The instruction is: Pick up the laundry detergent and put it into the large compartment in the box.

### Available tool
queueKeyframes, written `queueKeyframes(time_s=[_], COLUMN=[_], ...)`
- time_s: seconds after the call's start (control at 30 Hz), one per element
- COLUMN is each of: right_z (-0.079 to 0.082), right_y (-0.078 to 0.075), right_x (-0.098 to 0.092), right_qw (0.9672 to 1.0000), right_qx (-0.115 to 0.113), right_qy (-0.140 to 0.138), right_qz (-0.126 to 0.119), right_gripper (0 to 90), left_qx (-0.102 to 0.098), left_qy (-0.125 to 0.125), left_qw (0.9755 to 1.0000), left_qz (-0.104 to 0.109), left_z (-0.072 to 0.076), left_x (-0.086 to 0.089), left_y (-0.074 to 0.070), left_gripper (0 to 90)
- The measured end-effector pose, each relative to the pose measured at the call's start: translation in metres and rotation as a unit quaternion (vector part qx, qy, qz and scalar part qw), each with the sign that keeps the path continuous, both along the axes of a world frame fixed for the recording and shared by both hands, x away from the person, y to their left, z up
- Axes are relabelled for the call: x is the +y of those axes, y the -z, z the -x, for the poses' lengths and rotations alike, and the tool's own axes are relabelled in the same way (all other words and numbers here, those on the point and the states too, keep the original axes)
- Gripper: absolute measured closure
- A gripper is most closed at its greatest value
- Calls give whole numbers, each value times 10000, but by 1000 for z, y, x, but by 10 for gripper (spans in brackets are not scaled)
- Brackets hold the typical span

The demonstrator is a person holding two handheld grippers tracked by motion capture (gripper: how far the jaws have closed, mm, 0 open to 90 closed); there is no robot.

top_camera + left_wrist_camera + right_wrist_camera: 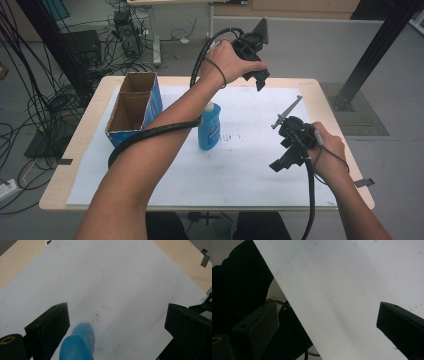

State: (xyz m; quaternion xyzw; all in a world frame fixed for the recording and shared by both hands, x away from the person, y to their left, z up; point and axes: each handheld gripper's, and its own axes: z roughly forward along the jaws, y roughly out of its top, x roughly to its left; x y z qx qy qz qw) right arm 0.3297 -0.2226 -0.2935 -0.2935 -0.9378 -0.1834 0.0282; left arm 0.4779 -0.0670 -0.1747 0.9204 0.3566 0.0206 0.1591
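Blue bottle (209, 126) upright mid-sheet beside cardboard box (134, 107), untouched. My left gripper (117, 322) hangs above it, jaws spread wide, nothing between, ready to descend. Right gripper (328, 322) also spread, parked aside, clearing approach.

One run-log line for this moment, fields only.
left tongs: open, raised above blue bottle | right tongs: open, empty, over white sheet | bottle: upright beside cardboard box

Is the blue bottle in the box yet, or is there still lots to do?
Not yet. The blue bottle stands upright on the white sheet, beside the cardboard box, whose two compartments look empty. The left gripper hangs above the bottle, jaws open, nothing between them. The right gripper is open too, off to the side. Grabbing and moving the bottle are probably still left.
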Motion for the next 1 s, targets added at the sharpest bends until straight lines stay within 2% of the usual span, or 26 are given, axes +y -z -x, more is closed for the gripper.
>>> queueKeyframes(time_s=[0.37,0.57,0.8,1.0], right_z=[-4,-4,-3,-2], right_y=[3,4,6,6], right_x=[2,3,5,6], right_qw=[10000,10000,10000,10000], right_qx=[-1,-7,42,-16], right_qy=[-51,-13,-43,-47], right_qz=[0,-43,7,54], right_gripper=[39,39,40,42], left_qx=[16,50,50,37], left_qy=[-26,-89,-191,-254], left_qw=[10000,9999,9998,9996], left_qz=[-1,-42,-51,-76], left_z=[-2,-3,-2,-1], left_x=[4,10,19,28], left_y=[3,5,4,5], left_gripper=[61,62,62,62])
